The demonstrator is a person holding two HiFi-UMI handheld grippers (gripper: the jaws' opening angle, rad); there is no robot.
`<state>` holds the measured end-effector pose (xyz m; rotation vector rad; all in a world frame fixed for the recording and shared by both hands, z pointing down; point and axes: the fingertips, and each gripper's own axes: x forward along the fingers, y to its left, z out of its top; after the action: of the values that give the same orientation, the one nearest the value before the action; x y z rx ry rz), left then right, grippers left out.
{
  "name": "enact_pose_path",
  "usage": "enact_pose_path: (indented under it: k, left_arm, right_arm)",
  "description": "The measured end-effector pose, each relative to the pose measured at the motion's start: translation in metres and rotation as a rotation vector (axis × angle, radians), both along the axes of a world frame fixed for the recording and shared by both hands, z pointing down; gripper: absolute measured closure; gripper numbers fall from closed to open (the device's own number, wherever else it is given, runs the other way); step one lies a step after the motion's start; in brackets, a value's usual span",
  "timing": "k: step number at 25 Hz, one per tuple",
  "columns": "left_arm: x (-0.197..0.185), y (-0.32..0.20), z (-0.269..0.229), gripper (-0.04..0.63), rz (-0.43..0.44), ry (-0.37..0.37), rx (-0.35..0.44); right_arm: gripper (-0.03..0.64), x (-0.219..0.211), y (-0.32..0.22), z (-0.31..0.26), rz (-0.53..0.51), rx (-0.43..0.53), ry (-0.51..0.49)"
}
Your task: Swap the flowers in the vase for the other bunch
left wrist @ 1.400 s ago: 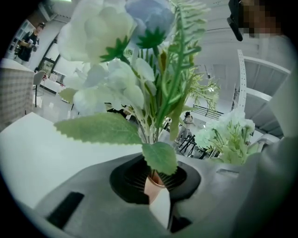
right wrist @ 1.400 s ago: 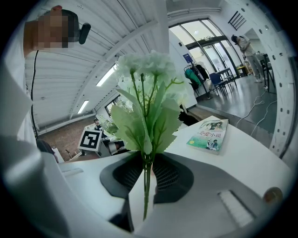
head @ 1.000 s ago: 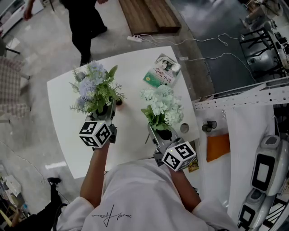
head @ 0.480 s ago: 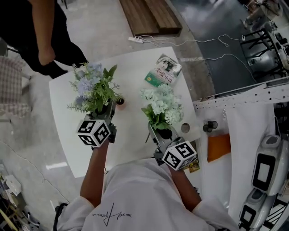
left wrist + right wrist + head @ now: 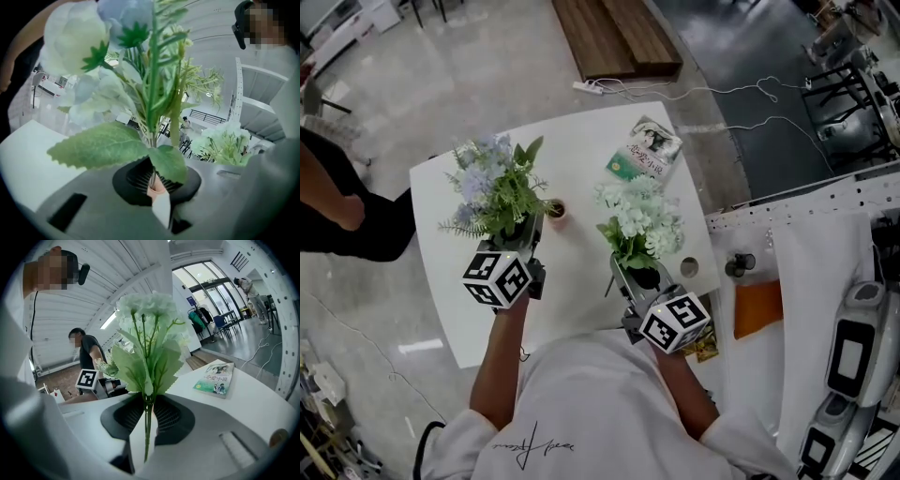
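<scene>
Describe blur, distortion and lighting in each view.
Head view: sharp, evenly lit, lines bowed at the edges. Left gripper view: fisheye, dark corners, near blue bunch soft, background washed out. Right gripper view: fisheye, white bunch and book crisp.

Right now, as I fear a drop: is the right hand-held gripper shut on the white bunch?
Shut: the right hand-held gripper clamps the white bunch by its stems.
</scene>
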<state>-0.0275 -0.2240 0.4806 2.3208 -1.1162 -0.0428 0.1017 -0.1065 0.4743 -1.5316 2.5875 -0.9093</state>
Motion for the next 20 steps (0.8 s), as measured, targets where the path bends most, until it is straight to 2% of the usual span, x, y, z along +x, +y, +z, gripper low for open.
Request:
enact_pose_path:
  k: [20]
  left_arm:
    - [-0.01,0.005,-0.023,0.577,0.002,0.014,0.049]
  right_arm:
    - [0.546,-0.003,0.007,-0.013,0.019,0.047,-0.007]
